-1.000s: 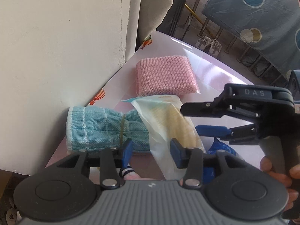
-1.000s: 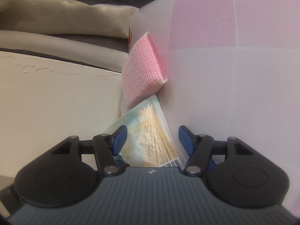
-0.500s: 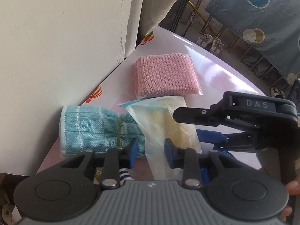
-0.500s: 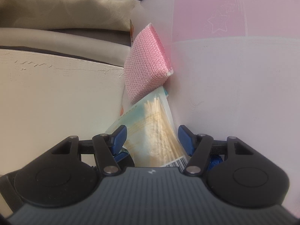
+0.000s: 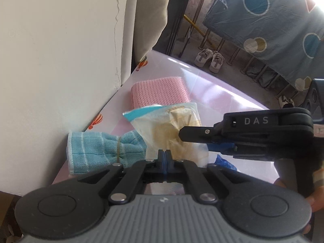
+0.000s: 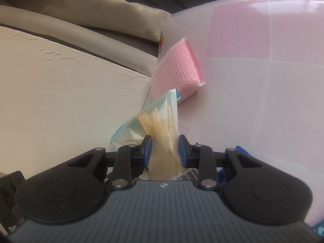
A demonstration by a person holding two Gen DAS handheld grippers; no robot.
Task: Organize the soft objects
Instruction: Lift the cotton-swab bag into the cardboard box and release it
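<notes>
A clear plastic packet of beige swabs with a teal top edge is held up off the pink table. My left gripper is shut on the packet's near edge. My right gripper, seen from the side in the left wrist view, is shut on the same packet, its blue pads pressing both sides. A folded pink cloth lies behind the packet; it also shows in the right wrist view. A teal cloth tied with a band lies to the left against the wall.
A cream wall borders the table on the left. A blue crumpled item lies under the right gripper. Shoes and a patterned blue sheet are beyond the table's far edge.
My left gripper went from open around the packet to shut on its edge. My right gripper narrowed onto the packet. The packet rose and crumpled between them.
</notes>
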